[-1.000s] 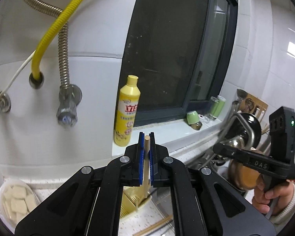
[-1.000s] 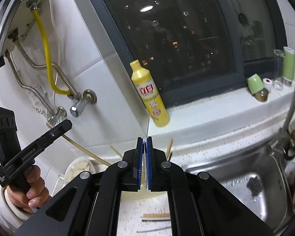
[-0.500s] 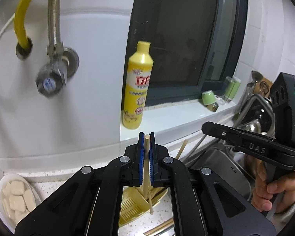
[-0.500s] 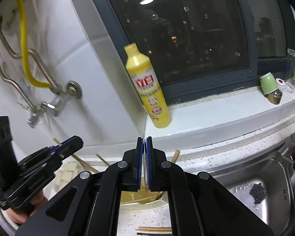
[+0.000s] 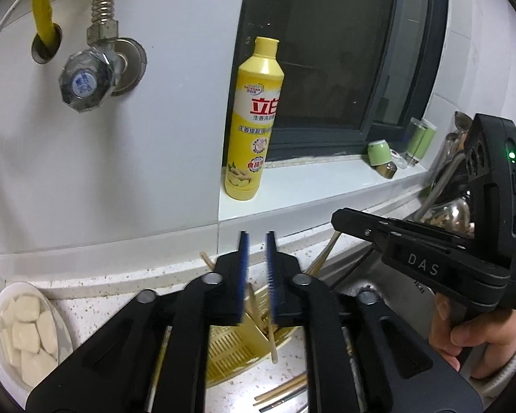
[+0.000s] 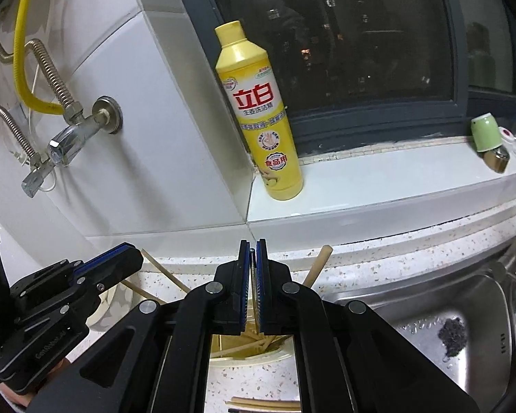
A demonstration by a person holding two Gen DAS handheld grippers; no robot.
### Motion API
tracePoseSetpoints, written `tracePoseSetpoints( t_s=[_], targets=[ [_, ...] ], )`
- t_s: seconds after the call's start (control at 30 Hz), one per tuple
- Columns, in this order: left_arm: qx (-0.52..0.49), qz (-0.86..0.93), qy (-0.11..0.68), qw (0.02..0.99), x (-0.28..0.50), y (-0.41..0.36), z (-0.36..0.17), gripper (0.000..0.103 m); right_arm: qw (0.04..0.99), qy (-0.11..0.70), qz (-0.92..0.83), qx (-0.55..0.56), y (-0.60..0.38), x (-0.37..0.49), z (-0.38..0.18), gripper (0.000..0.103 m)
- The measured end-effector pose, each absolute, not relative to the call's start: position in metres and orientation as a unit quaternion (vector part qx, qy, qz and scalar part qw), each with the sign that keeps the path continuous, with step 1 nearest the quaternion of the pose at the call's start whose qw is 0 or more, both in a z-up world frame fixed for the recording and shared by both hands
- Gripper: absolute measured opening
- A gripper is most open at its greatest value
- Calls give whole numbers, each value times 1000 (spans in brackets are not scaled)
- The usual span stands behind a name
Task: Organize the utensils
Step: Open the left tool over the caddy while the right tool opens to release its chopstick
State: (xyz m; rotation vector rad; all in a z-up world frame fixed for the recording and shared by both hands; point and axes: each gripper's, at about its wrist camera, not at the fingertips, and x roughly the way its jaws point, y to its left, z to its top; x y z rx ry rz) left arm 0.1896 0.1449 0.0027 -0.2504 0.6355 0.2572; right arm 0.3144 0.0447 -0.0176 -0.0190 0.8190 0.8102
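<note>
On the left, the left claw (image 5: 257, 275) is spreading above the yellow drainer basket (image 5: 237, 354), with nothing pinched; chopsticks (image 5: 258, 313) lean inside the basket, and more lie on the table (image 5: 103, 296) nearer the camera. To the right, the right claw (image 6: 253, 284) pinches a thin metal utensil (image 6: 252, 275). A chopstick could tip over the basket's rim toward the sink (image 6: 464, 309).

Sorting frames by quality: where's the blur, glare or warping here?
Left wrist view: the left tongs are opening, their blue pads motion-smeared; the dish soap bottle stays sharp. Right wrist view: crisp, with a lamp reflected in the dark window and the windowsill bowed by the fisheye.
</note>
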Motion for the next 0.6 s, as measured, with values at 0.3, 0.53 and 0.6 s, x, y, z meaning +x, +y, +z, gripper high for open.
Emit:
tracePoseSetpoints(
  t_s=[0.3,0.53,0.6],
  targets=[
    [-124,116,286,943,176,140,30,41,849,358,388,8,28,304,21,8],
    [-118,104,274,949,157,128,50,41,858,340,383,23,1,289,49,8],
    [-116,100,273,950,153,123,52,41,861,338,379,30,-8,286,52,8]
  ],
)
